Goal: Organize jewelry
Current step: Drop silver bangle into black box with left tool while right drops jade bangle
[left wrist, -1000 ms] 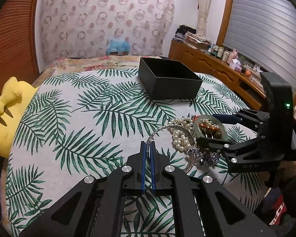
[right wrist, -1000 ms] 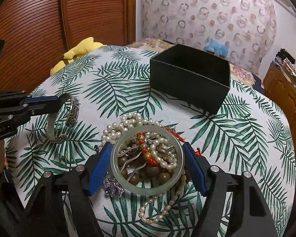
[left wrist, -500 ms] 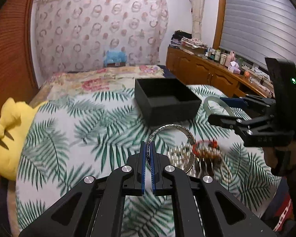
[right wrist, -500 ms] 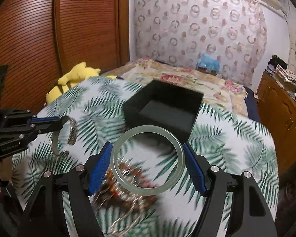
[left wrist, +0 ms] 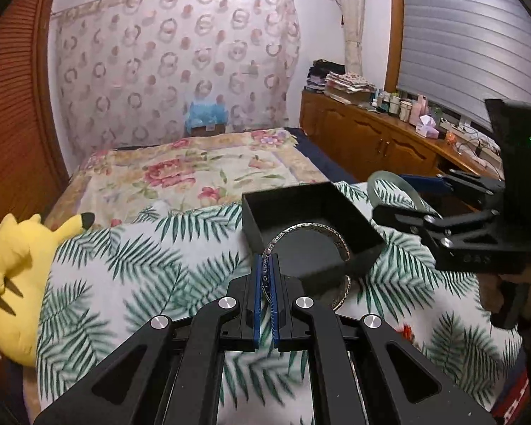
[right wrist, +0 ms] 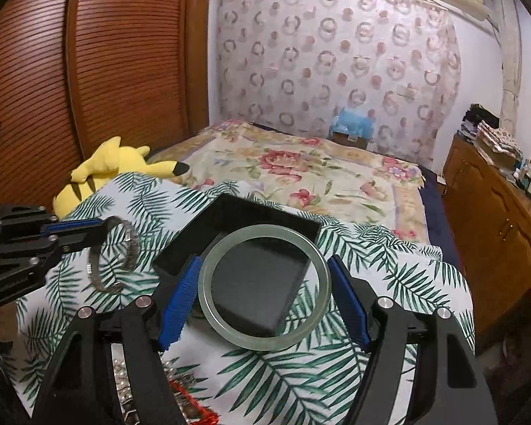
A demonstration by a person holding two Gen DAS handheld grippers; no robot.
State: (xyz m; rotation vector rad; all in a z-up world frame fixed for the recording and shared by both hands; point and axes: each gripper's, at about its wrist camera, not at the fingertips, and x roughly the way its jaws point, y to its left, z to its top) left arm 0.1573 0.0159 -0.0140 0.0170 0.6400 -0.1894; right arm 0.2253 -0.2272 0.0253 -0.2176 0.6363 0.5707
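My left gripper [left wrist: 264, 269] is shut on a silver cuff bangle [left wrist: 309, 228], held in the air in front of the open black box [left wrist: 309, 212]. The cuff also shows in the right wrist view [right wrist: 129, 248], left of the box [right wrist: 201, 237]. My right gripper [right wrist: 263, 295] is shut on a pale green jade bangle [right wrist: 209, 301], held flat above the box's near side. The jade bangle also shows in the left wrist view [left wrist: 380, 179], to the right of the box. The remaining jewelry pile [right wrist: 191, 403] lies low under my right gripper, mostly hidden.
The table has a palm-leaf cloth [left wrist: 131, 272]. A yellow plush toy [left wrist: 21, 265] lies at its left edge. A bed with a floral cover [right wrist: 301, 170] lies behind. A wooden dresser [left wrist: 371, 141] with clutter runs along the right.
Both grippers have risen from the jewelry pile and moved forward to the black box, carrying the silver cuff and the jade bangle. The pile has dropped out of the middle of view.
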